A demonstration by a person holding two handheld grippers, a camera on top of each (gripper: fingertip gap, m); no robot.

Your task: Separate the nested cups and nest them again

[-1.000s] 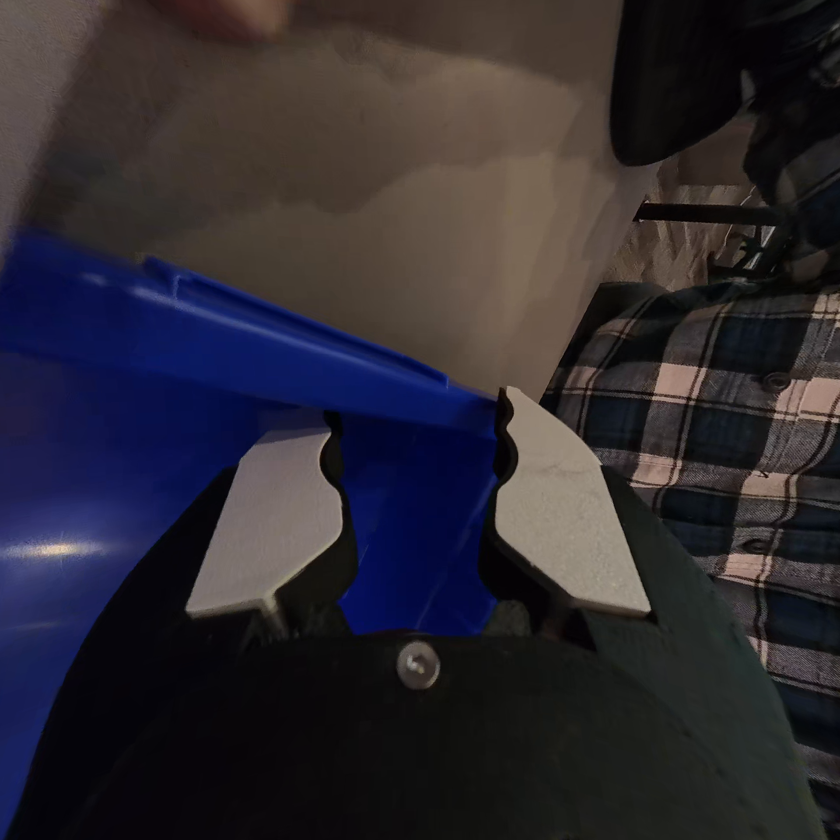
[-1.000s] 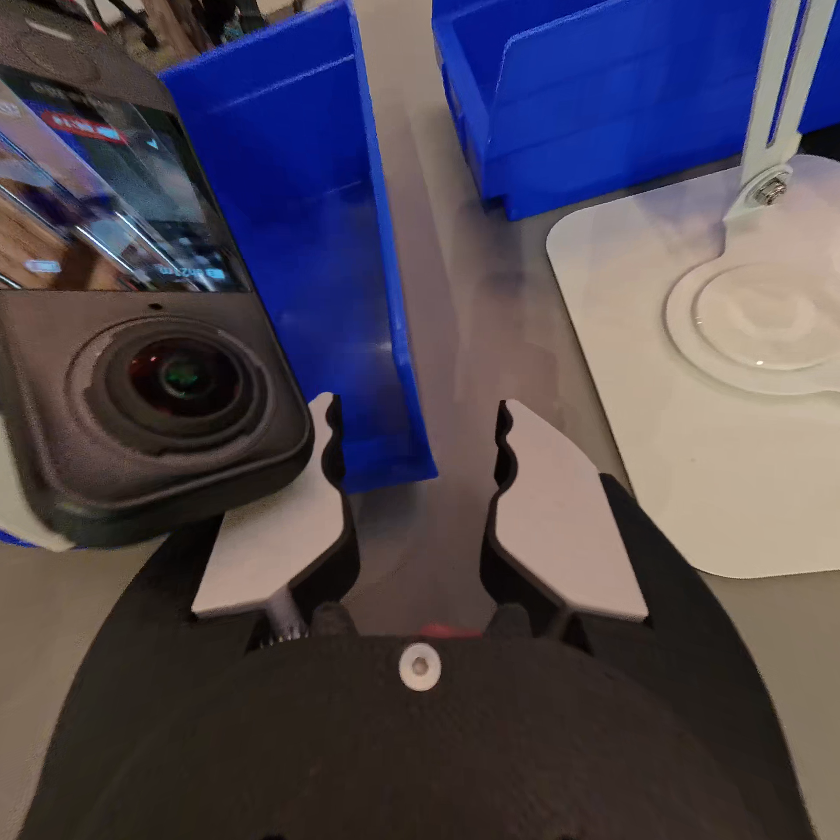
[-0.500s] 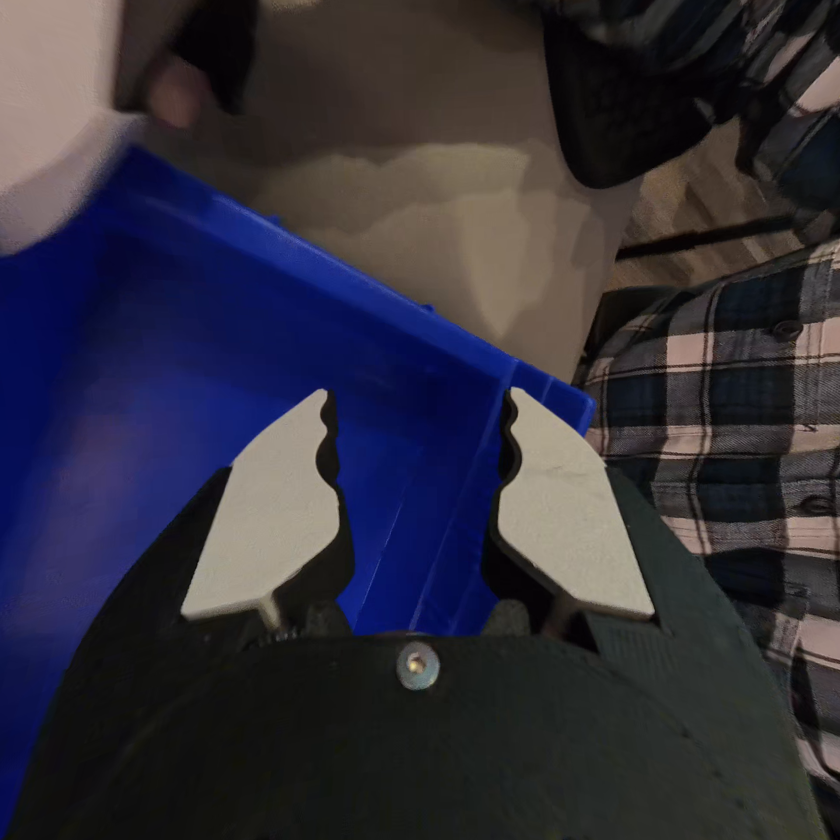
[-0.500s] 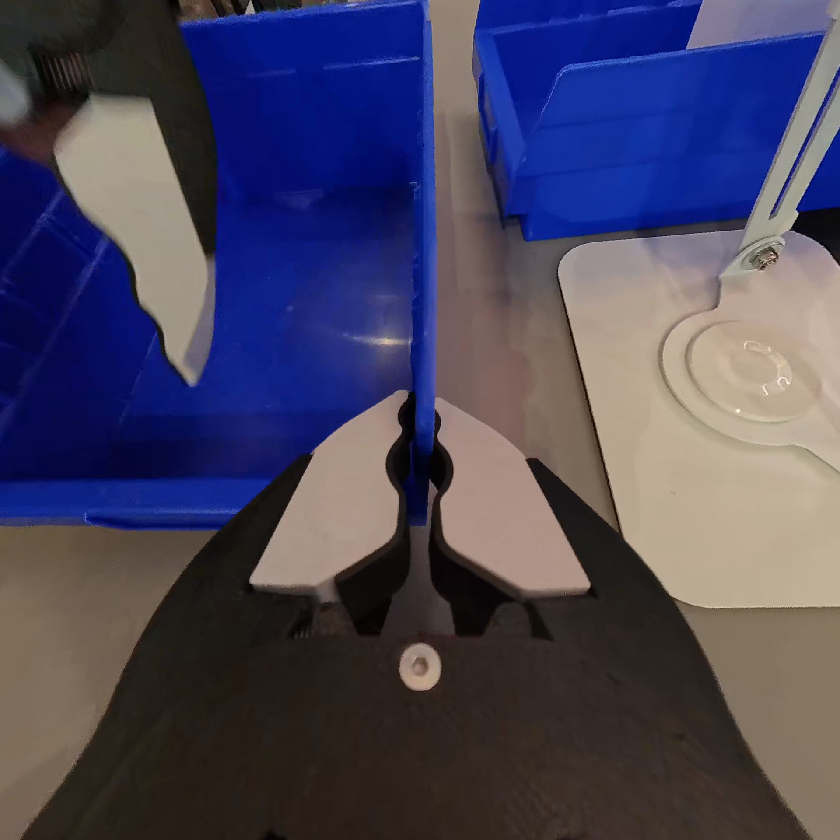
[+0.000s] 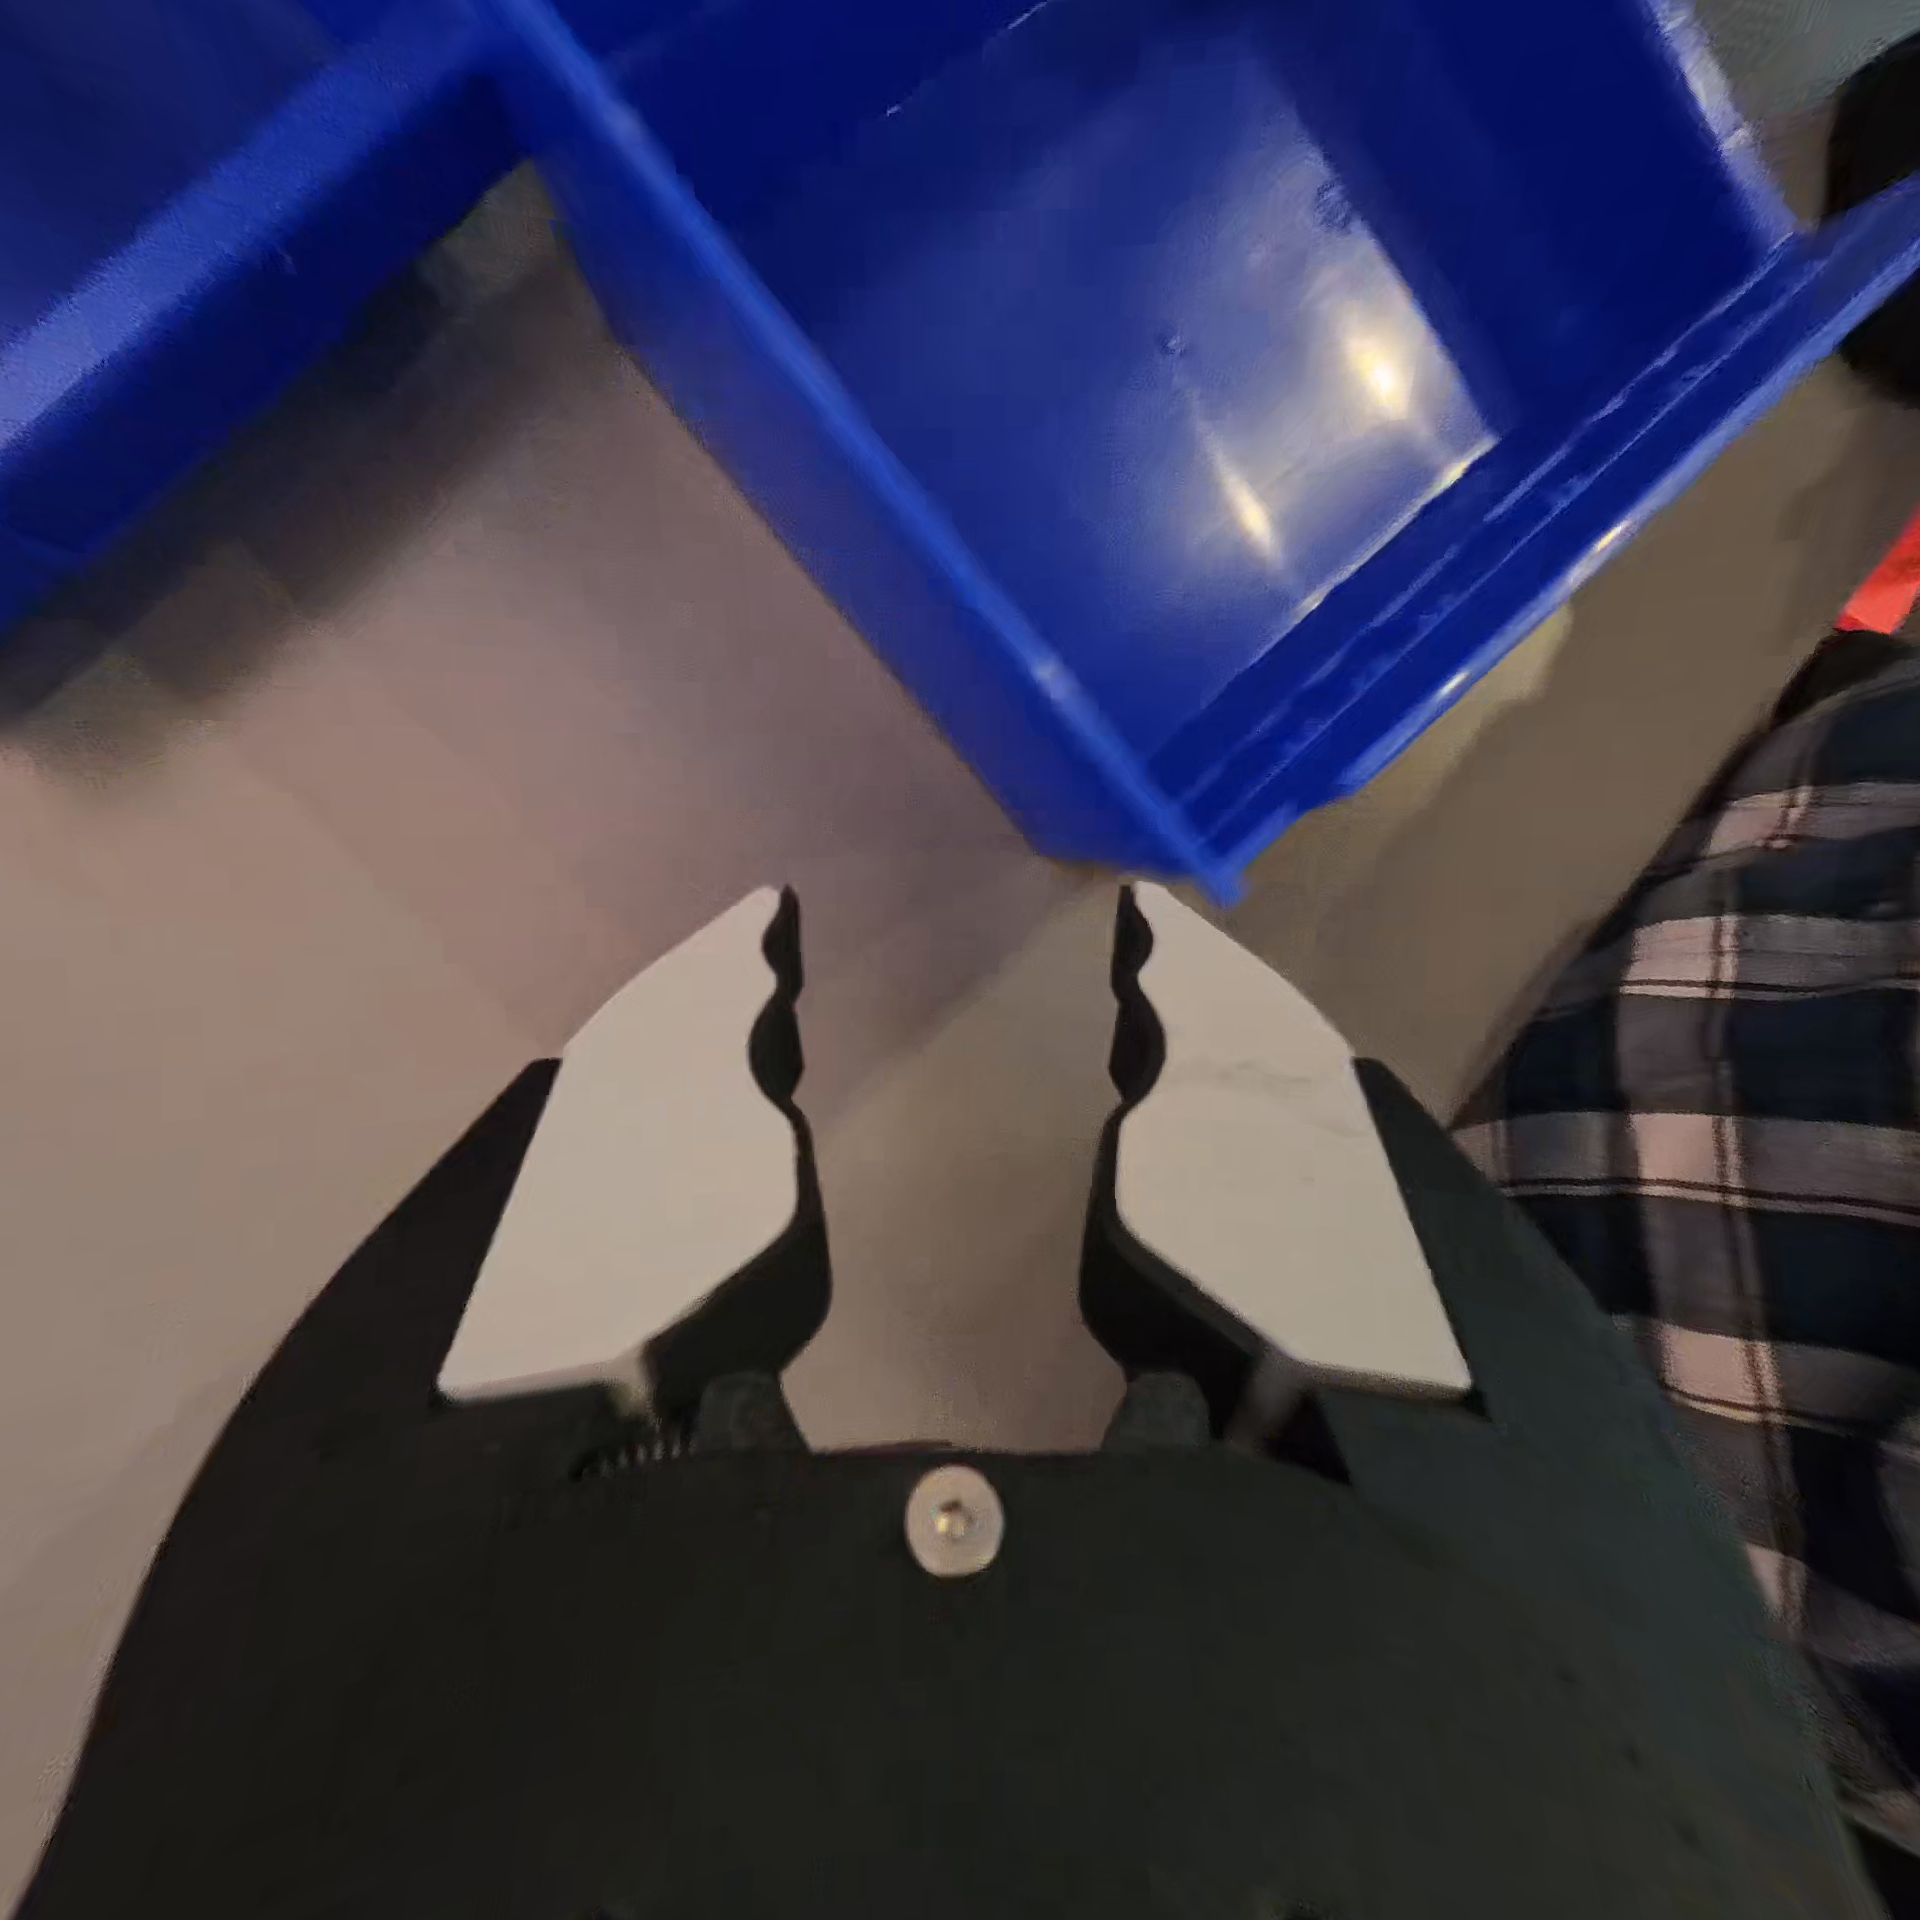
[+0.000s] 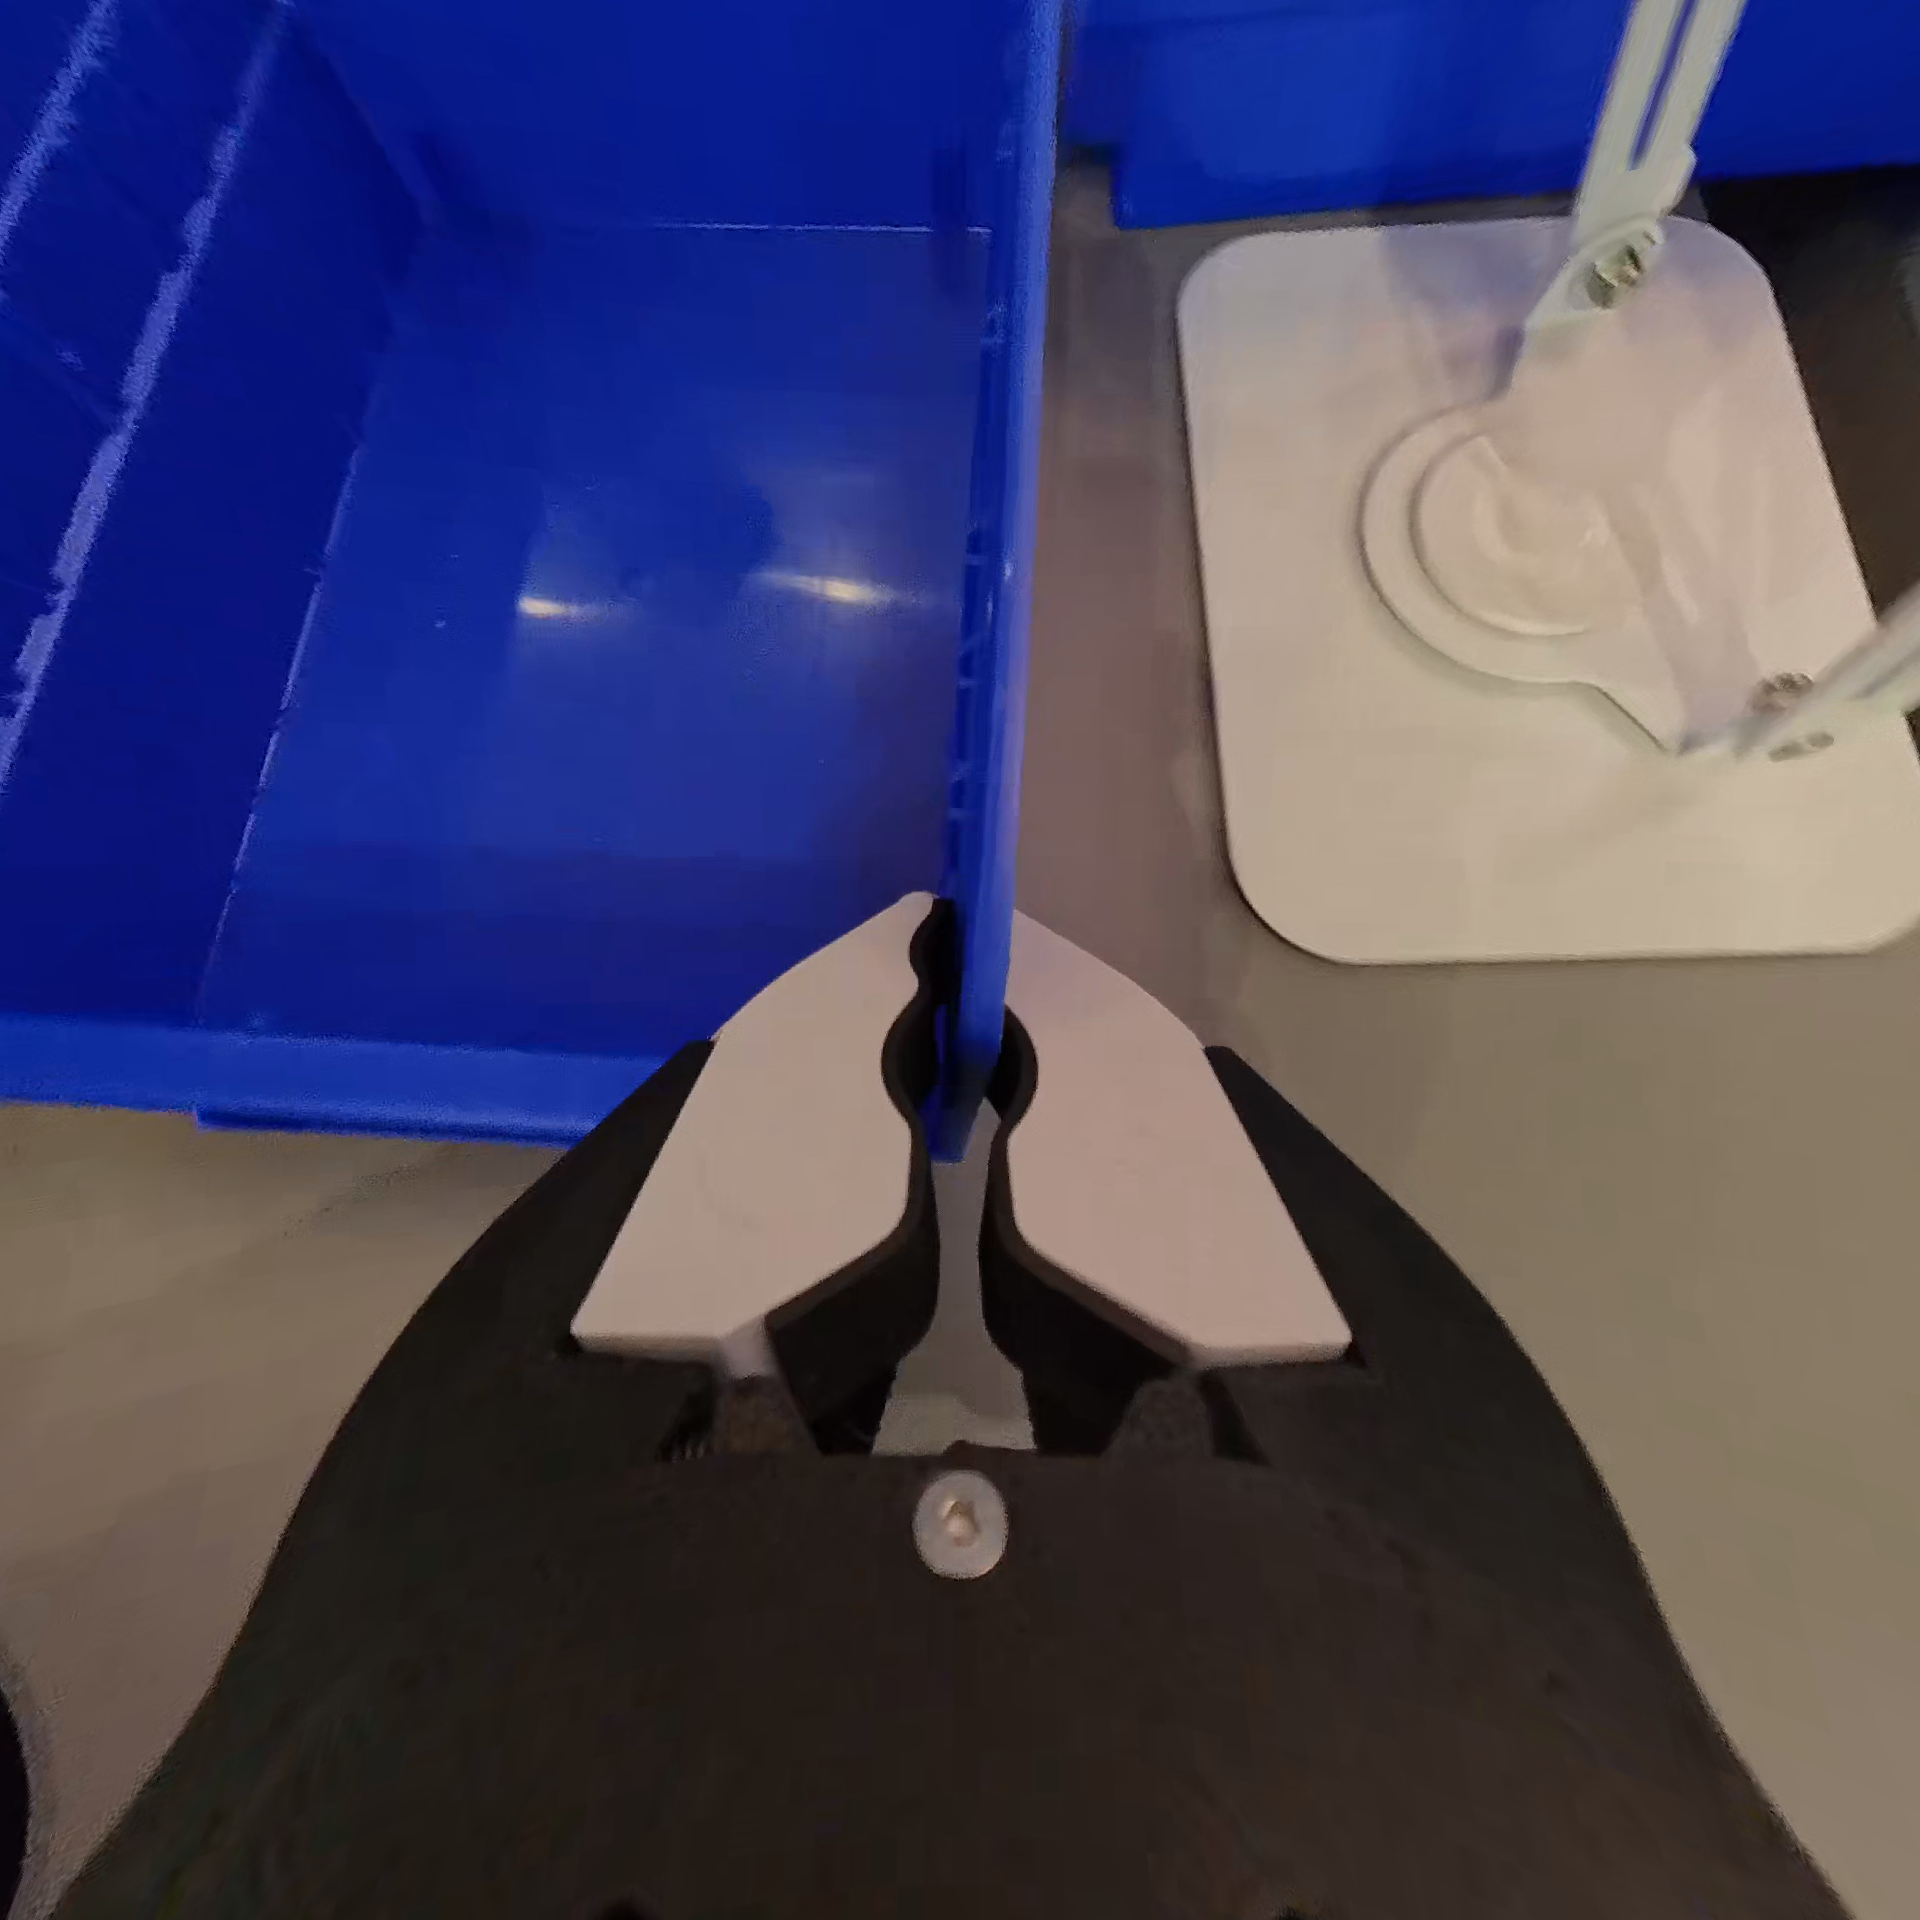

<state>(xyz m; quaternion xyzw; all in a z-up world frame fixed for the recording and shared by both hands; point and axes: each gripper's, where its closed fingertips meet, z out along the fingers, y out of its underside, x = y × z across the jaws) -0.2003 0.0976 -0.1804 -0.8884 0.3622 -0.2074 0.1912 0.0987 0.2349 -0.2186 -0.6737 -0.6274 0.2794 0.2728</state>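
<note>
While the right gripper [image 6: 961,997] stands clamped on the upright side wall of a glossy blue plastic storage bin [image 6: 582,582], with a pad pressed on either face of the wall near its front corner, the left gripper [image 5: 951,914] hangs with its fingers apart and nothing between them, just short of the bin's near corner [image 5: 1226,883]. No cups appear in either view; the only nestable things visible are blue bins, and I cannot tell whether the held one sits inside another. The grip is on a thin edge at one corner only, so lifting could, I judge, make the bin swing or twist out of the pads, or drag a second bin up with it if they are wedged. The right wrist view alone shows the clamp, the white flat stand base [image 6: 1538,623] lying close on the grey tabletop [image 6: 1558,1195], and another blue bin [image 6: 1351,114] behind. The left wrist view alone shows a plaid shirt [image 5: 1714,1091] and a second bin [image 5: 187,312] beyond the tabletop gap.
</note>
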